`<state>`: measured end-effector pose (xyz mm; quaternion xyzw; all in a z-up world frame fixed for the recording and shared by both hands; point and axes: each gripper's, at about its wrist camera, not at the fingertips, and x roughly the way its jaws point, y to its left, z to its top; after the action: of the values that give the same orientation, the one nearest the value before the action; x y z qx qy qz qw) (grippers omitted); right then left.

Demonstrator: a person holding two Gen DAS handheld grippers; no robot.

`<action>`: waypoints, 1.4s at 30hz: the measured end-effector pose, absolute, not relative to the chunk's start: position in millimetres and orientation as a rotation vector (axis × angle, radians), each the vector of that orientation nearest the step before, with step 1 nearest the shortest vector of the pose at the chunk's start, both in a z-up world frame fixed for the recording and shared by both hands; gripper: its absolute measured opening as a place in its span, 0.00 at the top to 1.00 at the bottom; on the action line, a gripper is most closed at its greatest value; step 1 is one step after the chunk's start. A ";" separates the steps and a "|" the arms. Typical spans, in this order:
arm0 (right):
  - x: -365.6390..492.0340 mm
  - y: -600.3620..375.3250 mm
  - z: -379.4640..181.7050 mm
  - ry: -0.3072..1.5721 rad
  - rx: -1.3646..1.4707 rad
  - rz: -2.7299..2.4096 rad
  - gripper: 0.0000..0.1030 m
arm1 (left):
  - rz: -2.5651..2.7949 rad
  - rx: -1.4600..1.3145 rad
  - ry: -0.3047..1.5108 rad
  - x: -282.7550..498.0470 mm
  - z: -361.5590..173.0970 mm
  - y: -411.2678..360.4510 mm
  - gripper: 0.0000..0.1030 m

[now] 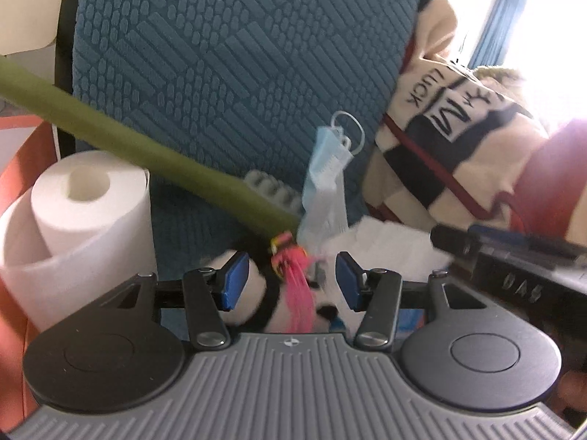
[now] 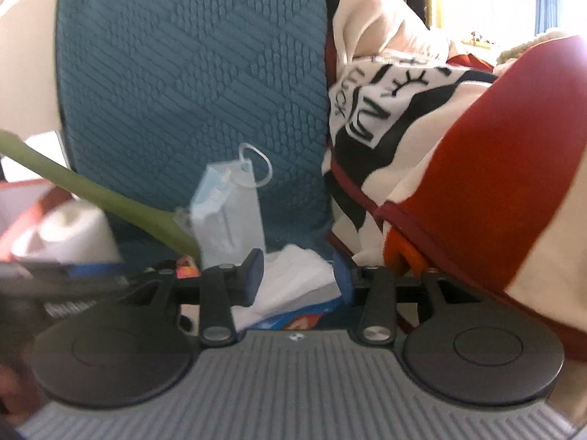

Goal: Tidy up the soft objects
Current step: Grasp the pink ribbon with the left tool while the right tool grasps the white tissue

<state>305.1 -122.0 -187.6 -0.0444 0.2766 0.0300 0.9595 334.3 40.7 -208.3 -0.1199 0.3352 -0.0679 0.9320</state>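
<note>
White tissue (image 2: 293,275) between right gripper (image 2: 299,275) fingers (untouched)

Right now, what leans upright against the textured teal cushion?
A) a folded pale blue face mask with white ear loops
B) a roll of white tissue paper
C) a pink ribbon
A: the pale blue face mask stands propped against the teal cushion, ear loops at its top.

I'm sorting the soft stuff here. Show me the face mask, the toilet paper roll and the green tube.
face mask (image 2: 227,201), right wrist view, on its folded blue body.
toilet paper roll (image 1: 88,198), left wrist view, on its top end.
green tube (image 1: 121,135), left wrist view, mid-length.
</note>
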 end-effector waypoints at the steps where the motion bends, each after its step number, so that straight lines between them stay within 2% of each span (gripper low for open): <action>1: 311.2 -121.0 -191.1 0.583 -0.103 0.056 0.56 | -0.137 -0.250 0.686 338.7 -208.1 41.8 0.43; 9: 331.6 -113.4 -210.8 0.673 -0.227 0.012 0.56 | -0.182 -0.294 0.730 363.3 -215.3 43.7 0.43; 12: 337.3 -113.6 -218.9 0.723 -0.237 0.006 0.44 | -0.196 -0.273 0.755 369.0 -221.8 39.4 0.43; 14: 337.8 -116.0 -224.1 0.759 -0.210 0.016 0.43 | -0.198 -0.264 0.761 370.9 -224.9 37.9 0.44; 23: 341.1 -111.4 -240.7 0.842 -0.198 0.045 0.41 | -0.194 -0.227 0.793 377.1 -235.2 31.7 0.68; 29: 342.8 -112.6 -247.8 0.884 -0.166 0.064 0.41 | -0.181 -0.218 0.791 378.5 -237.4 30.6 0.68; 34: 349.7 -113.3 -255.2 0.901 -0.152 0.077 0.53 | -0.181 -0.218 0.789 378.3 -237.4 30.0 0.69; 38: 348.0 -114.9 -252.6 0.886 -0.160 0.088 0.70 | -0.190 -0.237 0.788 377.0 -236.5 33.4 0.69; 40: 344.3 -114.8 -247.0 0.862 -0.147 0.100 0.84 | -0.188 -0.249 0.783 374.6 -235.2 36.0 0.69; 42: 340.2 -116.1 -237.5 0.833 -0.135 0.106 0.87 | -0.187 -0.262 0.779 372.3 -233.4 38.4 0.69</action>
<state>340.2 -116.1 -237.5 -0.0655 0.4039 0.0515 0.9110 372.3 38.4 -233.4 -0.1270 0.3780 -0.0907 0.9125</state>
